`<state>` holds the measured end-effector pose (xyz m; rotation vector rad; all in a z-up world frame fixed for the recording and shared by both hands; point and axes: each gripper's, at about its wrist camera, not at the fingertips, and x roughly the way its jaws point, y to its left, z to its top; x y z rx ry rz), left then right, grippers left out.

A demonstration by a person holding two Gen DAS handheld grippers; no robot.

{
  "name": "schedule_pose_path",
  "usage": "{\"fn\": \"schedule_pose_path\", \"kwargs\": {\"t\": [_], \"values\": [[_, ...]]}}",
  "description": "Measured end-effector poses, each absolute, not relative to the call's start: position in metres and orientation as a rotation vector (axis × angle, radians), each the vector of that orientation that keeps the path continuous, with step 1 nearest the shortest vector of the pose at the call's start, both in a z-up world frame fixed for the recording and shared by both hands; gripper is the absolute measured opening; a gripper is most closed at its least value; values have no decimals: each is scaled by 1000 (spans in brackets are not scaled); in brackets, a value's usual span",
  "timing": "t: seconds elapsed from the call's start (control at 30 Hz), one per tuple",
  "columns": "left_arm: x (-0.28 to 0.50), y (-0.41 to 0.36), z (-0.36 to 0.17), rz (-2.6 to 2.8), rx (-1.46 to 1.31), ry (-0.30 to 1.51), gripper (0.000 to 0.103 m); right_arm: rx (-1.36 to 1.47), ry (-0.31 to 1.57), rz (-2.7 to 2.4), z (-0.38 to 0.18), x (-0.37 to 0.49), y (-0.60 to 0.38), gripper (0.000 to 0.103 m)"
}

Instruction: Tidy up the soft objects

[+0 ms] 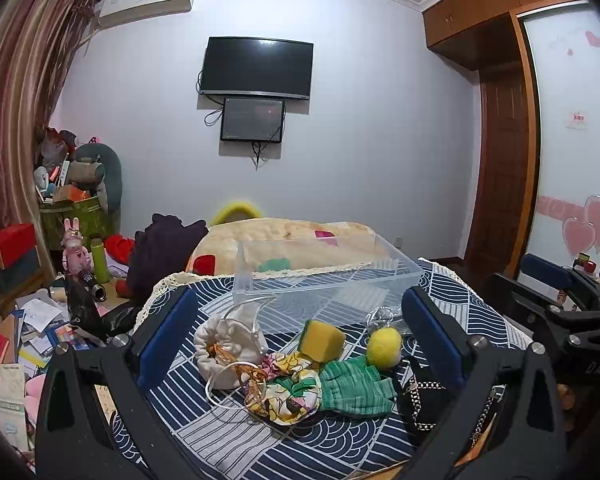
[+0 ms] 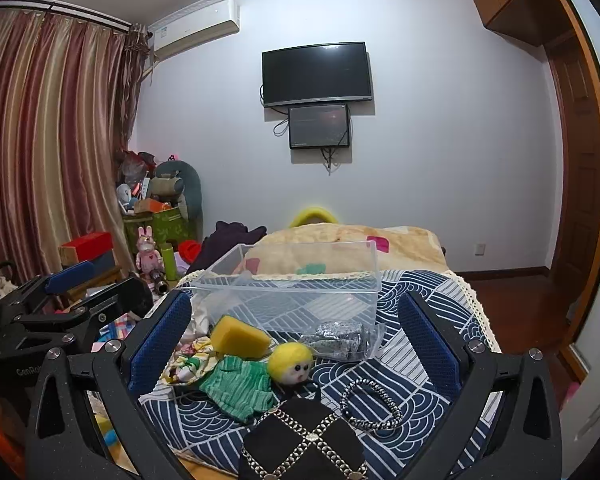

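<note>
Each wrist camera looks forward between its own wide-set jaws, low and near the patterned cloth [image 1: 228,432], both views sharing the clear box [image 2: 300,280] ahead.

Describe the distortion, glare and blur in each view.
Left wrist view: fisheye bends the curtain and wardrobe; dark corners; faint glare on the television.
Right wrist view: same bending and dark corners; the clear box is sharp, and the sponge too.

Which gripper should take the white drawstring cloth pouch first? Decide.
Left. The white drawstring cloth pouch lies between the open left gripper fingers; the right gripper view barely shows it.
</note>
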<state>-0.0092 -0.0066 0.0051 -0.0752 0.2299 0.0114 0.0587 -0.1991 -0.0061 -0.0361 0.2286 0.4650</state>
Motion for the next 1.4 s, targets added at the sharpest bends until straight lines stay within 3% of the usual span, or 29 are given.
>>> {"fn": "schedule_pose_path", "kwargs": {"t": [0.97,1.13,1.2,1.4], "values": [[-8,-5,4,-13,-83,260,103,-43,214,460,-8,56,-197,103],[-7,-5,-1,-31,-101,284,102,-48,247,464,-10,59,-195,82],[-6,-3,-5,-35,-104,302,84,-48,276,474,-13,62,-194,75],[1,10,-27,-32,-140,408,69,-65,384,521,-33,65,-192,63]]}}
